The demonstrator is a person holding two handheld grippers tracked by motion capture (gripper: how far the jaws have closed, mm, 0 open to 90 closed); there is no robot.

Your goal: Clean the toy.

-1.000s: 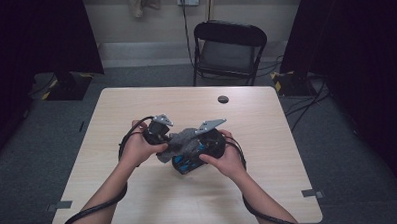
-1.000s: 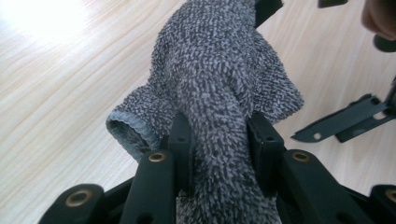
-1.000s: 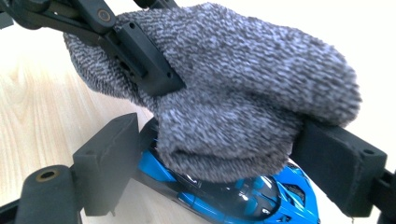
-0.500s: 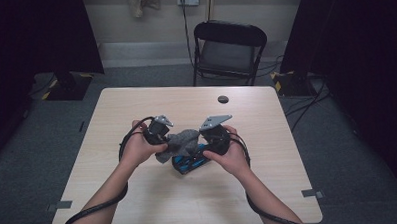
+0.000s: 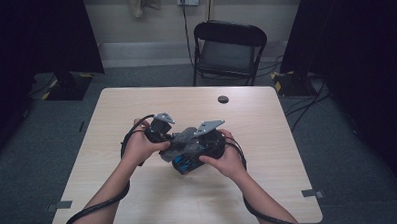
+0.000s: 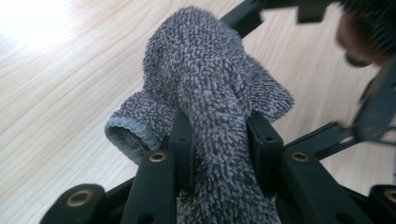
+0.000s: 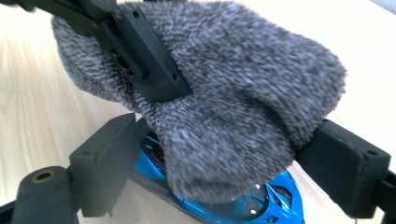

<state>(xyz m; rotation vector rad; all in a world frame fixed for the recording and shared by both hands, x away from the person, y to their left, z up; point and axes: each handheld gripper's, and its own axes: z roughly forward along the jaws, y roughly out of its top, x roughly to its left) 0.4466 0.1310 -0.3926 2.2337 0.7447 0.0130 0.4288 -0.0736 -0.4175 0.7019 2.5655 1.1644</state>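
— What's the room like from where you stand?

— Dim, with dark curtains at both sides, grey carpet, and a pale wall at the back. A black folding chair (image 5: pixel 228 52) stands just beyond the table (image 5: pixel 139 204), and cables run across the floor to its right.

— And the table itself?

— Light wood grain, mostly bare. A small dark round thing (image 5: pixel 223 99) lies near the far edge; I cannot tell what it is.

— Where is the work?

— Near the middle. A person's forearms come in from the near edge, the two tools meeting over a grey knitted sock (image 6: pixel 210 93).

— How does the left gripper (image 6: pixel 219 140) stand?

— Clenched on the sock: a fold of it is pinched between the two black jaws.

— And the right gripper (image 7: pixel 219 158)?

— Its jaws stand wide on either side of the sock's bulging end. I cannot tell whether they press it.

— Anything under the sock?

— A blue toy car (image 7: pixel 261 198) on the table, between the right jaws, with the sock draped over part of it. From above, the car (image 5: pixel 187 163) peeks out just below the sock.
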